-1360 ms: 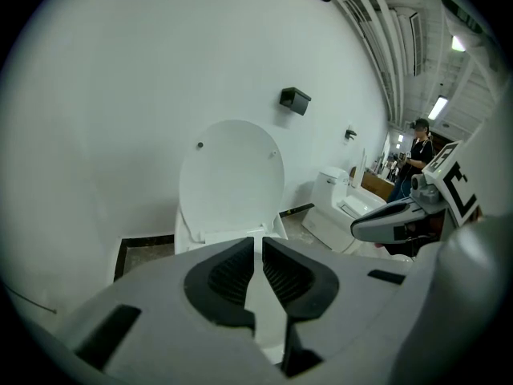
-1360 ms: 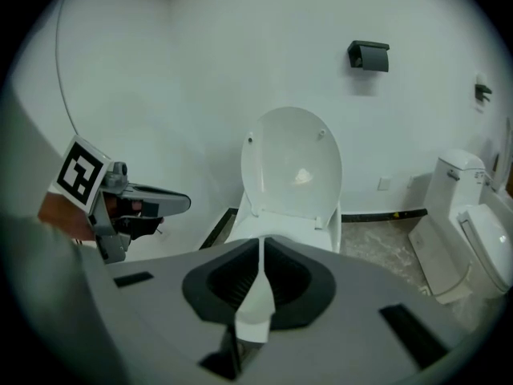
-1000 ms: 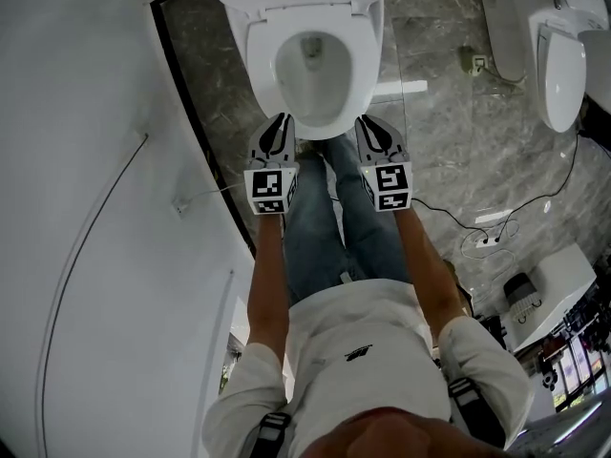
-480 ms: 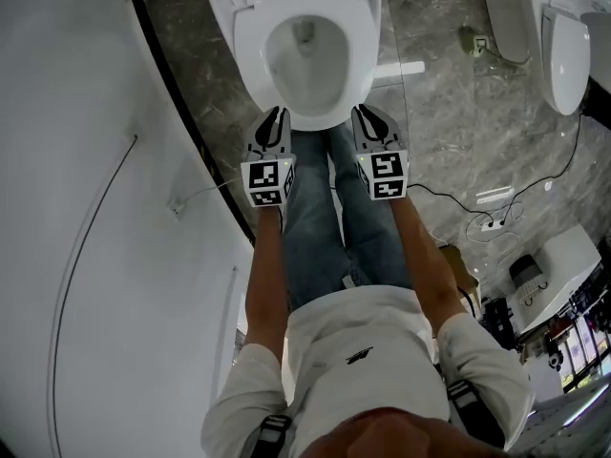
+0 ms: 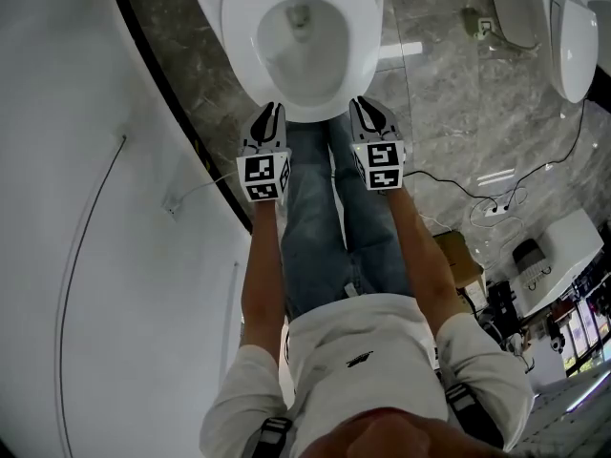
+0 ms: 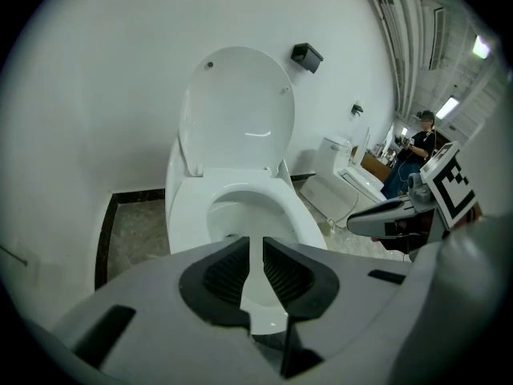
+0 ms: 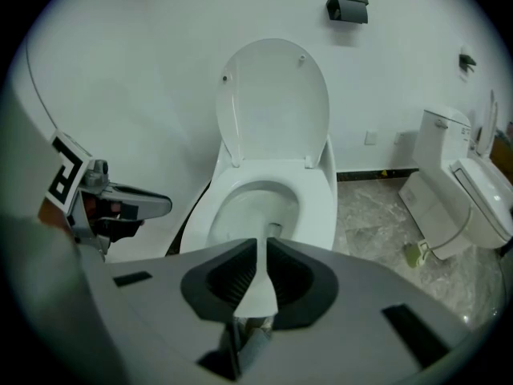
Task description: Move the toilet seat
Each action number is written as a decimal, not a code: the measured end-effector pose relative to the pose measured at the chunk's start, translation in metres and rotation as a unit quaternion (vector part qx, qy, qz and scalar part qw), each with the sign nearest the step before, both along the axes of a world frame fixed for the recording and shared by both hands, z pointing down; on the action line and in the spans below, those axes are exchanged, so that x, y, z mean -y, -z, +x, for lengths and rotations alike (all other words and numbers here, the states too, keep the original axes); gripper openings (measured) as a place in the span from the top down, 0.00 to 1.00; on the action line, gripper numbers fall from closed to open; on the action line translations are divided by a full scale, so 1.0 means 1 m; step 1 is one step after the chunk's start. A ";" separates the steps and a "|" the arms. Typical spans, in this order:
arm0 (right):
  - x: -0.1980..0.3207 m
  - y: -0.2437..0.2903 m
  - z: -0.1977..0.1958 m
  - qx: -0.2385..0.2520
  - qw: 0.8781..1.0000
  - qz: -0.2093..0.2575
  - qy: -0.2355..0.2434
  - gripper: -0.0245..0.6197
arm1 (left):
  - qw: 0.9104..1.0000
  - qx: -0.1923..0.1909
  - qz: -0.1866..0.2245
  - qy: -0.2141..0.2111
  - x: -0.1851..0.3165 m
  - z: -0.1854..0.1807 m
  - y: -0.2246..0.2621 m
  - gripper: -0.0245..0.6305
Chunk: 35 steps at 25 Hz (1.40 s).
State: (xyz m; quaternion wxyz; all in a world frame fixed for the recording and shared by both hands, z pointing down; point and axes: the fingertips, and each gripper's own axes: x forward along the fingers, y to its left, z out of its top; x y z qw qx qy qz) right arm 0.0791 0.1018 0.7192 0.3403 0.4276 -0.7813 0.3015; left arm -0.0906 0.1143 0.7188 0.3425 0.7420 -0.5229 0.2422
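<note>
The white toilet stands ahead with its seat (image 5: 240,38) down on the bowl and its lid (image 6: 237,109) raised against the wall. In the head view my left gripper (image 5: 271,112) and right gripper (image 5: 362,104) hover side by side at the bowl's front rim, above the person's jeans. Both are shut with nothing between the jaws. The left gripper view looks over the shut left gripper (image 6: 255,241) at the seat (image 6: 189,208). The right gripper view shows the shut right gripper (image 7: 262,244) facing the seat (image 7: 322,197) and the lid (image 7: 272,103).
A white wall (image 5: 95,208) runs close on the left, with a thin cable along it. A second toilet (image 5: 575,29) stands at the right on the grey marble floor. A power strip with black cords (image 5: 496,208) and equipment boxes (image 5: 546,256) lie at the right.
The toilet has slid up toward the top of the head view and the grippers have risen a little with it, still at the front rim. Both jaws stay shut.
</note>
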 end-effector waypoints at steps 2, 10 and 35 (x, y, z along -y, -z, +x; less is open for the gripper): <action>-0.002 -0.008 0.000 -0.005 1.000 -0.002 0.001 0.90 | 1.000 -0.001 -0.008 0.004 -0.003 -0.003 -0.009 0.89; -0.010 -0.038 0.003 -0.022 0.999 -0.025 -0.005 0.85 | 0.999 -0.003 -0.032 0.017 -0.006 -0.016 -0.037 0.80; -0.035 -0.111 0.028 -0.008 0.986 -0.136 -0.100 0.60 | 0.986 -0.013 -0.149 0.071 -0.039 -0.046 -0.116 0.55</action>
